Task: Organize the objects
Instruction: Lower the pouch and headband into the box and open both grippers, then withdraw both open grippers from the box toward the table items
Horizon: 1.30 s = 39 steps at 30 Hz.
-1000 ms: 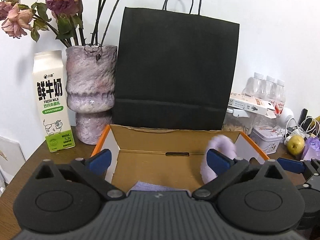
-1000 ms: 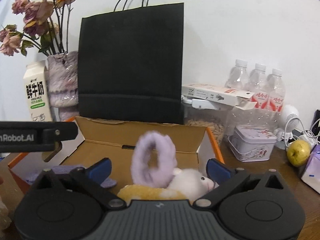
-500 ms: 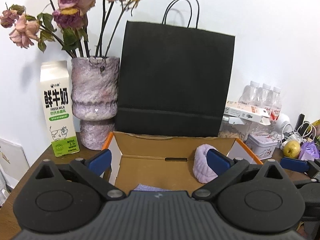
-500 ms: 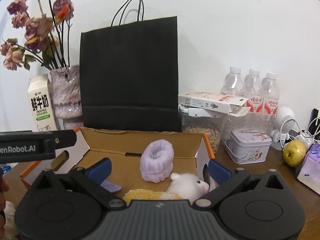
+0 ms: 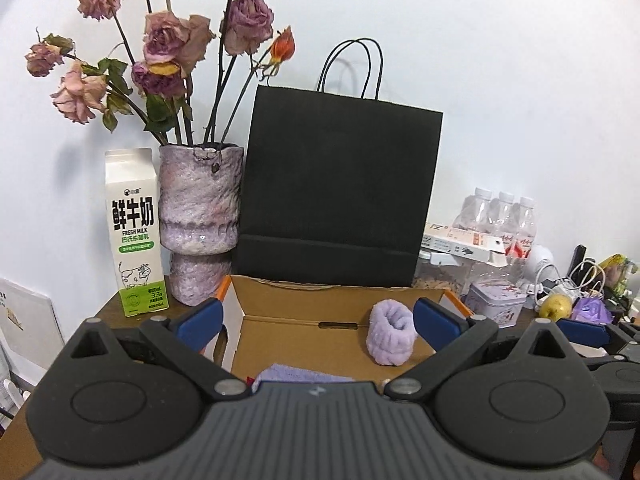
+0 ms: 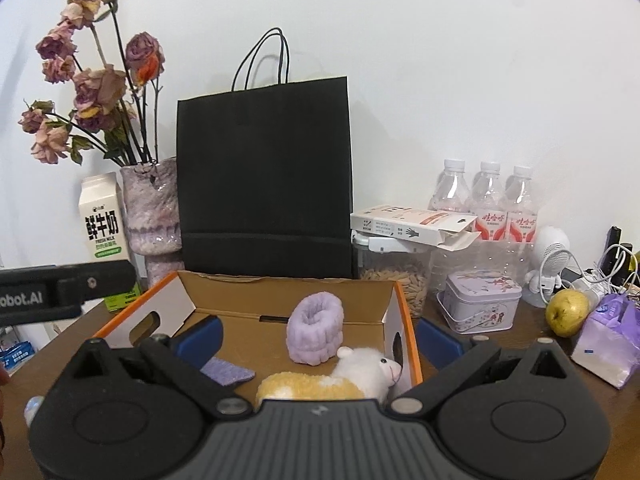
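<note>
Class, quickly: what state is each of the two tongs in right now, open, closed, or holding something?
Left tongs: open, holding nothing; the purple wristband sits free in the cardboard box.
Right tongs: open, holding nothing.

— What's the room like from here?

— A plain white wall (image 5: pixel 520 80) runs straight across, ahead of both grippers, evenly lit, with soft shadows behind whatever stands against it.

— And underneath?

— A dark brown wooden tabletop (image 6: pixel 500 354), bare wood showing ahead and to the right of the right gripper, and a strip of it low on the left of the left gripper too.

— Any windows, any floor?

— None that I can see. The light is flat and cool, no hard glare on the wall, only a faint grey cast toward the upper corners.

— So the table meets the wall?

— It seems to; clutter hides the join.
</note>
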Tool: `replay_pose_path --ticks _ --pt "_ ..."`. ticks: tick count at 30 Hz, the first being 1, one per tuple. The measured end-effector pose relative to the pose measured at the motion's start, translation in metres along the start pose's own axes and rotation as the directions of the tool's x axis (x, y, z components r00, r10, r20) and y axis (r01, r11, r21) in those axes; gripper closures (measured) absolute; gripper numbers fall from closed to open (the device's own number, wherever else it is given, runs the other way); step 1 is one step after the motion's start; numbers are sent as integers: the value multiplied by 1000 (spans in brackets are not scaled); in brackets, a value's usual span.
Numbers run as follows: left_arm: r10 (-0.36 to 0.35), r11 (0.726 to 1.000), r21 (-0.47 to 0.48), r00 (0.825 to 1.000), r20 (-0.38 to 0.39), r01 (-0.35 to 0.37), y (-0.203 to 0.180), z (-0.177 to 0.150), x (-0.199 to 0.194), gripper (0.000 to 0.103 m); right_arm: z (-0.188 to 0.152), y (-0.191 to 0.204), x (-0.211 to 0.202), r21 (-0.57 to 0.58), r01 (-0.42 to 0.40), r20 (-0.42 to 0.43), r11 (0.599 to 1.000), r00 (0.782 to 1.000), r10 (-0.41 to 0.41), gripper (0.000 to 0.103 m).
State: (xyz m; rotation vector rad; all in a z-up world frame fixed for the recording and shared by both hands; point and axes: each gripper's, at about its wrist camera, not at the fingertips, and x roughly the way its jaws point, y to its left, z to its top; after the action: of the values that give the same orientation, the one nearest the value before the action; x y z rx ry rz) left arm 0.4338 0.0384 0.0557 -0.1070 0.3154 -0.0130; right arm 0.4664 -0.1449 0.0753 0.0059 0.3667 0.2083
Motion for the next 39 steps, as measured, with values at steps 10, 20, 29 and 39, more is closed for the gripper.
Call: replay_pose_path --ticks 10,20,29,39 --pt "-4 1000 -13 1000 9 4 -2 -10 -41 0 -11 2 -44 -7 -5 30 1000 1000 5 0" --pt "-20 1000 -8 1000 4 20 -8 -23 -83 0 -26 7 -89 -17 -16 40 1000 999 17 0" --pt "-16 1000 21 999 -28 17 -9 -44 -115 0 -48 8 -125 -14 -20 25 1000 999 21 0" --pt "-14 998 59 995 -96 19 -2 -77 -145 0 -80 13 -159 -49 -23 -9 999 1000 22 0"
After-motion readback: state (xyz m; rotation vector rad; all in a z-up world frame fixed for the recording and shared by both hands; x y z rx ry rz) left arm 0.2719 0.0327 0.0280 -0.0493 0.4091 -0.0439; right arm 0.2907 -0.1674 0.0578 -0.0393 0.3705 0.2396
